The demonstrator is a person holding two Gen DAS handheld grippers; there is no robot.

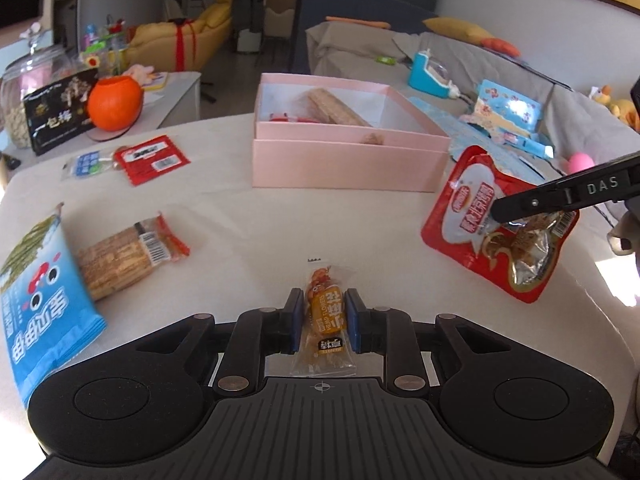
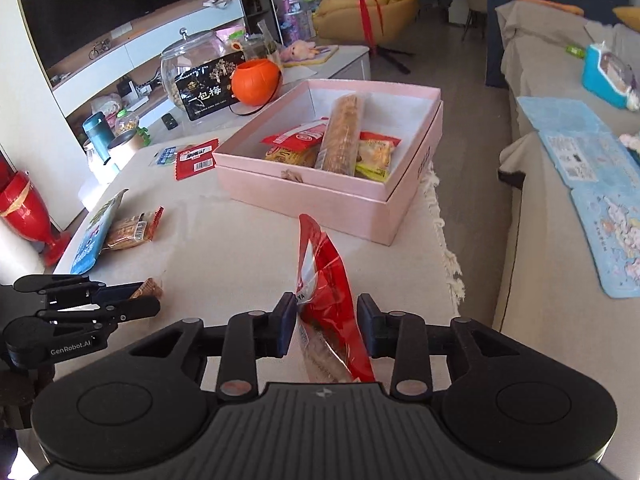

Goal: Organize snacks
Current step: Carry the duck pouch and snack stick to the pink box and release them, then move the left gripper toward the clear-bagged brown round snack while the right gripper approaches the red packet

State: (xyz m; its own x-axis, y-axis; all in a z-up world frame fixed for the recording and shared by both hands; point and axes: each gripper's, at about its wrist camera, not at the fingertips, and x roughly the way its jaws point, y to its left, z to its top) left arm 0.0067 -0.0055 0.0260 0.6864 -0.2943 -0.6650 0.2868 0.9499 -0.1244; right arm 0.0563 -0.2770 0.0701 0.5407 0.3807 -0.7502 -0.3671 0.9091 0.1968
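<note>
Right wrist view: the pink box (image 2: pixel 320 200) is seen at 12 o'clock beyond the red pouch (image 2: pixel 328 280), whose long axis points toward it, held edge-on in the right gripper (image 2: pixel 326 326) with the jaws partly closed, while the left gripper (image 1: pixel 322 326) is closed on an orange packet (image 1: pixel 325 316).

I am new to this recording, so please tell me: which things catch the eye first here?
The open pink box at the table's middle, already holding several snacks. In front of it, the right gripper holds a red pouch in the air, and the left gripper is closed on a small orange snack packet.
</note>
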